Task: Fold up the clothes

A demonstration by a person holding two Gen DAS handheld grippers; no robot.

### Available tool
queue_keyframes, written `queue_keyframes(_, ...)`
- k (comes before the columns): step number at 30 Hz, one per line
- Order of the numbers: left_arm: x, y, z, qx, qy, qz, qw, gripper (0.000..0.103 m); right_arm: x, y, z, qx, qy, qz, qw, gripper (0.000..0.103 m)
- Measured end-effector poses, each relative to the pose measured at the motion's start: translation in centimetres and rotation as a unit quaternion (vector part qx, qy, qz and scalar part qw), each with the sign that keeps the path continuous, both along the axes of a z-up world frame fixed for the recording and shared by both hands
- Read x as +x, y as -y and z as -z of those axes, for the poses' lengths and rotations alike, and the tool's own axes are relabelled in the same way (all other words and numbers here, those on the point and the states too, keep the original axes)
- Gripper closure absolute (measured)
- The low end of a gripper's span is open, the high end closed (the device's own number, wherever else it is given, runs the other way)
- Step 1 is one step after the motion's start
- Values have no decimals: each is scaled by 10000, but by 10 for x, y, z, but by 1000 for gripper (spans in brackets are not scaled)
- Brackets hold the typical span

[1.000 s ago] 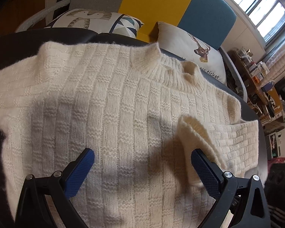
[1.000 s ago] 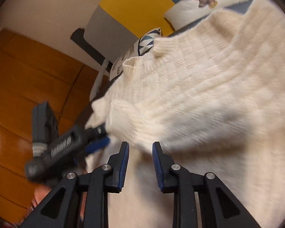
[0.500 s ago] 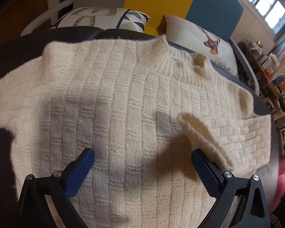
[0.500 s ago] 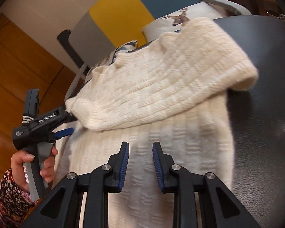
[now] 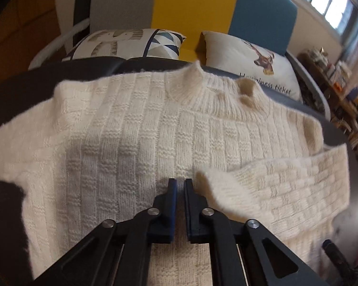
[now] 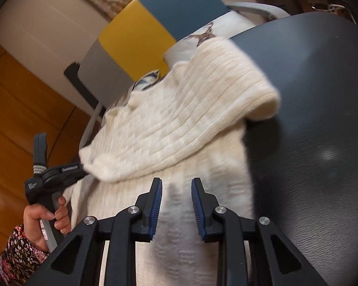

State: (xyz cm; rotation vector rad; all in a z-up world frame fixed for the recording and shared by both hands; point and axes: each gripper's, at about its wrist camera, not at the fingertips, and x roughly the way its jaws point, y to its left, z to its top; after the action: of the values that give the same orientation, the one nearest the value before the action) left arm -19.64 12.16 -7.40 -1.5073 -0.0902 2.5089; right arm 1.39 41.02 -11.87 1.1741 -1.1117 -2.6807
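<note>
A cream knit sweater (image 5: 136, 143) lies flat on a dark round table (image 6: 322, 119), collar toward the sofa. Its right sleeve (image 5: 286, 186) is folded across the body, cuff near the middle. My left gripper (image 5: 180, 186) is shut with nothing between its pads and hovers over the sweater's chest, just left of the sleeve cuff. My right gripper (image 6: 176, 190) is slightly open and empty above the sweater's lower right side (image 6: 202, 157). The left gripper also shows in the right wrist view (image 6: 59, 174), held by a hand.
A sofa with grey, yellow and blue back panels (image 5: 193, 4) stands behind the table, with two printed cushions (image 5: 245, 54). Cluttered shelves (image 5: 334, 76) are at the far right. A wooden wall (image 6: 16, 119) is on the left.
My left gripper has closed from wide open to shut, empty. My right gripper has opened a little and moved back from the folded sleeve.
</note>
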Motion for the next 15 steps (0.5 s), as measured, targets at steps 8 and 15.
queue_keyframes(8,1,-4,8,73,242,240,9994,90,3,-3,3,-157,11,32,9999,77)
queue_keyframes(15,11,-12,3,499,286,325,9978,22,-1,5,2,-221,-79,-68,9997,77)
